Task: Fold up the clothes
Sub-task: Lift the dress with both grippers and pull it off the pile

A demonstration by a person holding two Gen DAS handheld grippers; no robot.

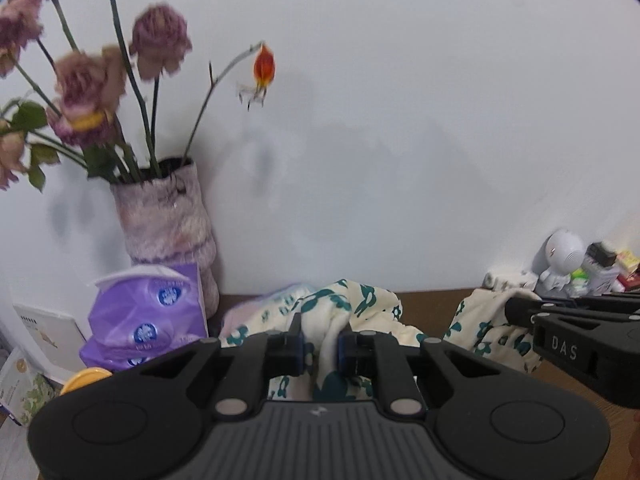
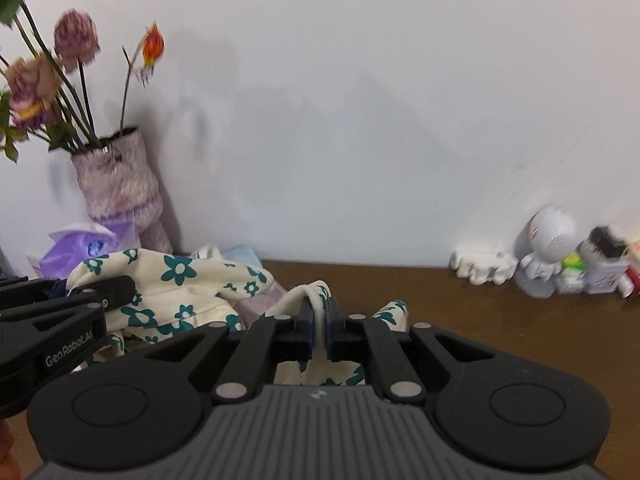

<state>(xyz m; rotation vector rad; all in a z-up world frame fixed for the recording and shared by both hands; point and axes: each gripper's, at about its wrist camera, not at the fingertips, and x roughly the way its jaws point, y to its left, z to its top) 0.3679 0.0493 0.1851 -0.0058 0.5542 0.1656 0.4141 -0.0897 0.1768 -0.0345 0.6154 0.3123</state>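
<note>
A cream garment (image 1: 352,304) printed with dark green flowers hangs between both grippers above the brown table (image 2: 460,320). My left gripper (image 1: 322,350) is shut on a bunched fold of it, cloth pinched between the blue pads. In the right wrist view my right gripper (image 2: 318,334) is shut on a thin edge of the same garment (image 2: 188,280), which drapes leftward to the left gripper (image 2: 80,300). In the left wrist view the right gripper (image 1: 516,310) enters from the right, holding the cloth's other end. A pale pink and blue cloth (image 2: 256,304) lies under the garment.
A fuzzy pink vase (image 1: 168,224) with dried roses stands at the back left by the white wall, beside a purple tissue pack (image 1: 148,324). A white robot figure (image 2: 544,252), small bottles and boxes (image 2: 604,272) crowd the back right. Books (image 1: 24,368) lie at far left.
</note>
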